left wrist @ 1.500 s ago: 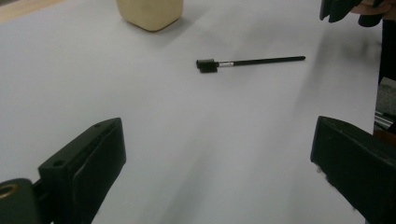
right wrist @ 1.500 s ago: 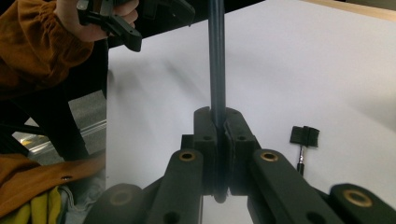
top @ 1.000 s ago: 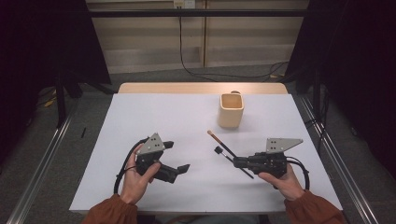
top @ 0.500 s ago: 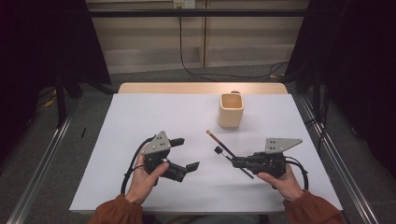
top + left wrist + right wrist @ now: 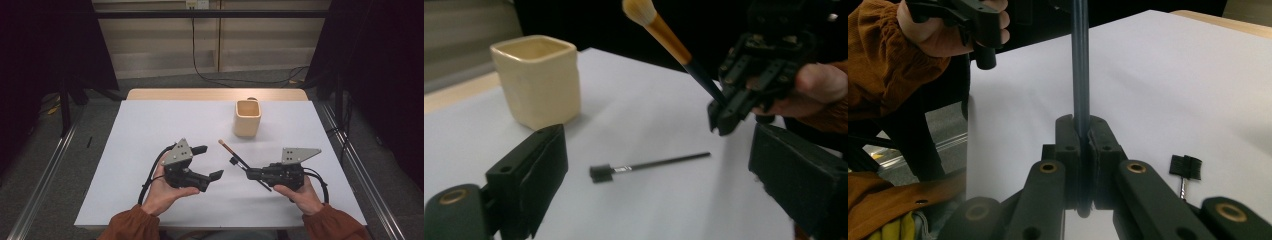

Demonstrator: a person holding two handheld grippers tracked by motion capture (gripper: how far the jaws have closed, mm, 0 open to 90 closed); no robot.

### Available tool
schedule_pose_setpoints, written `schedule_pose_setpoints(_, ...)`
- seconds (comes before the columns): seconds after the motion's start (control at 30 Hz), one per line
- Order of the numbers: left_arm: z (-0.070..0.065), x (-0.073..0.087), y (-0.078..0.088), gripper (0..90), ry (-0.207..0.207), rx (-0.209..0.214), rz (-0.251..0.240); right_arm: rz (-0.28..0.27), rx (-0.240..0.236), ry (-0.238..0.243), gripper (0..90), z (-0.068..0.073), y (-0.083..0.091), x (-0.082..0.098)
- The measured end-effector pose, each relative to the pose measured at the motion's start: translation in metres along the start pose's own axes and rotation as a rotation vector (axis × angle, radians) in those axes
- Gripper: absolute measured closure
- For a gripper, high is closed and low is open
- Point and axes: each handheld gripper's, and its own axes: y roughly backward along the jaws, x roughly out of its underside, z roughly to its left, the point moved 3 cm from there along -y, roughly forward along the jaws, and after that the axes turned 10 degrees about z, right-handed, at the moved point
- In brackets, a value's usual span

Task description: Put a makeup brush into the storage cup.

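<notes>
You had the right gripper (image 5: 248, 173) pinching that light, stiff brush (image 5: 667, 37) low on its handle, left gripper (image 5: 210, 162) spread.

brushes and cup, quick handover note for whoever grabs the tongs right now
Right tongs: shut on the makeup brush, held off the table, bristles up.
Left tongs: open, holding nothing, aimed at the small black brush.
Small black brush lies flat on the white table, apart from both tongs.
Cream cup stands upright farther back, looks empty.
Done: one brush picked up.
Left, probably: both brushes into the cup.
</notes>
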Motion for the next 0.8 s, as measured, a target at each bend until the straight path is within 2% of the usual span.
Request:
schedule_pose_setpoints(0.07,0.000,-0.002,-0.001,10.6,0.002,-0.005,0.009,0.007,0.006,0.003,85.5,-0.001,-0.003,-0.004)
schedule_pose_setpoints(0.13,0.002,-0.005,0.000,11.0,0.012,-0.001,0.008,-0.008,0.003,0.010,85.5,-0.001,-0.005,-0.011)
schedule_pose_setpoints(0.23,0.002,-0.009,0.001,15.7,0.022,0.009,-0.018,-0.012,-0.001,0.007,85.5,-0.004,-0.008,-0.016)
schedule_pose_setpoints(0.27,0.002,-0.010,0.000,16.1,0.018,0.005,-0.009,-0.016,-0.001,0.008,85.4,-0.004,-0.010,-0.017)
schedule_pose_setpoints(0.4,-0.001,-0.014,-0.002,25.7,0.018,0.019,-0.029,-0.011,-0.004,0.010,85.5,-0.004,-0.014,-0.015)
schedule_pose_setpoints(0.5,-0.001,-0.016,-0.004,34.3,0.032,0.038,-0.040,-0.006,-0.011,0.013,85.5,-0.002,-0.016,-0.014)
schedule_pose_setpoints(0.67,0.004,-0.017,-0.003,48.2,0.057,0.056,-0.062,0.004,-0.025,0.020,85.4,0.000,-0.020,-0.011)
schedule_pose_setpoints(0.73,0.007,-0.016,-0.003,53.6,0.058,0.044,-0.047,0.008,-0.025,0.019,85.4,-0.001,-0.021,-0.010)
schedule_pose_setpoints(0.8,0.009,-0.015,-0.001,57.7,0.077,0.062,-0.055,0.026,-0.013,0.025,85.4,-0.001,-0.023,-0.008)
